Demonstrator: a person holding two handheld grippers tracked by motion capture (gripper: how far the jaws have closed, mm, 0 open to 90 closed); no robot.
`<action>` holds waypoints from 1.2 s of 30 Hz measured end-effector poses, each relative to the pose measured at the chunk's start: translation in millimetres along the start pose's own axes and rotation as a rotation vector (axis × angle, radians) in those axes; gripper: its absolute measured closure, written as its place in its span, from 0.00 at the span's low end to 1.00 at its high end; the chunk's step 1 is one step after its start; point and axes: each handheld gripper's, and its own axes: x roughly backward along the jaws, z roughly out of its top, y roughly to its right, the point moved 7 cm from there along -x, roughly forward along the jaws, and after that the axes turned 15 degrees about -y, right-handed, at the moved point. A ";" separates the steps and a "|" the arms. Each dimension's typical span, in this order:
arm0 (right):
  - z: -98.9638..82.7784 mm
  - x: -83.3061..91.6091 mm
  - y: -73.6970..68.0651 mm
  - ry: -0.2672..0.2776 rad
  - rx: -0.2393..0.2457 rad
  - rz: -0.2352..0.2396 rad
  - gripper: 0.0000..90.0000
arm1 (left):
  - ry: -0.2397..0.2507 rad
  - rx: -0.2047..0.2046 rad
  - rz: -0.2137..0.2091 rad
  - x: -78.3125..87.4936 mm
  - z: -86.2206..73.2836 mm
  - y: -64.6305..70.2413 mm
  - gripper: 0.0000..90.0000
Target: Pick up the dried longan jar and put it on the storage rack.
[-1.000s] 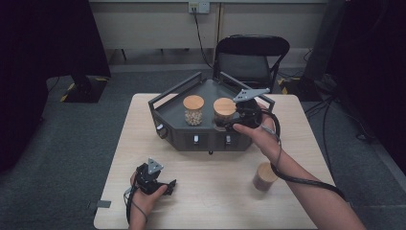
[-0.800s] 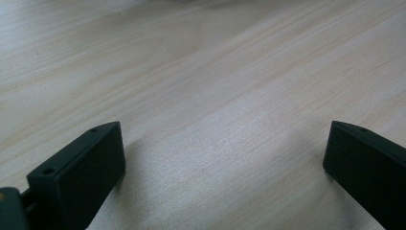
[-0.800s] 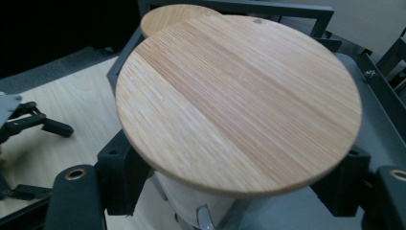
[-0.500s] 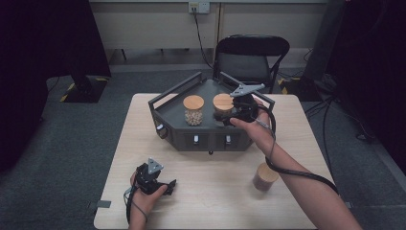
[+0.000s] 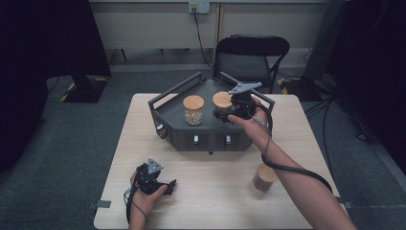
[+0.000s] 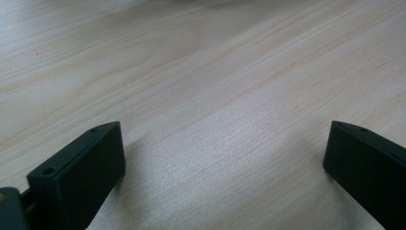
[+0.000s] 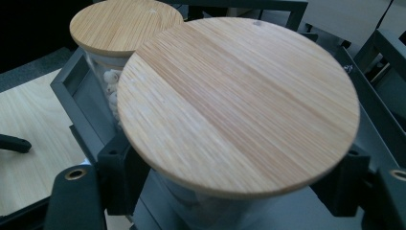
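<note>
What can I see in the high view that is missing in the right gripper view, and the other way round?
High view alone: the left gripper resting on the table, a third jar near the right forearm, a chair.
Right gripper view alone: the jaws clamped on the jar just under its wooden lid.
Both: the bean jar beside it in the dark tray.

A laboratory or test room set up for recording: 1 plain wooden table (image 5: 210, 191) on grey carpet (image 5: 72, 143), 1 black folding chair (image 5: 251, 55) behind it, black curtains (image 5: 43, 43) at both sides, a wall socket (image 5: 198, 6) with trailing cables (image 5: 330, 110).
</note>
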 end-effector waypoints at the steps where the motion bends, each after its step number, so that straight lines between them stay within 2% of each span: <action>1: 0.9 -0.5 0.2 -0.001 0.000 -0.003 0.28 | 0.000 0.000 0.000 0.0 0.0 0.0 0.00; 12: 5.0 -7.3 2.7 -0.008 -0.012 -0.020 0.28 | 0.000 0.000 0.000 0.0 0.0 0.0 0.00; 25: 4.0 -17.6 5.6 -0.014 -0.042 -0.012 0.28 | 0.000 0.000 0.000 0.0 0.0 0.1 0.00; 36: 3.6 -23.8 5.4 -0.019 -0.046 -0.016 0.28 | 0.000 0.000 0.000 0.0 0.0 0.1 0.00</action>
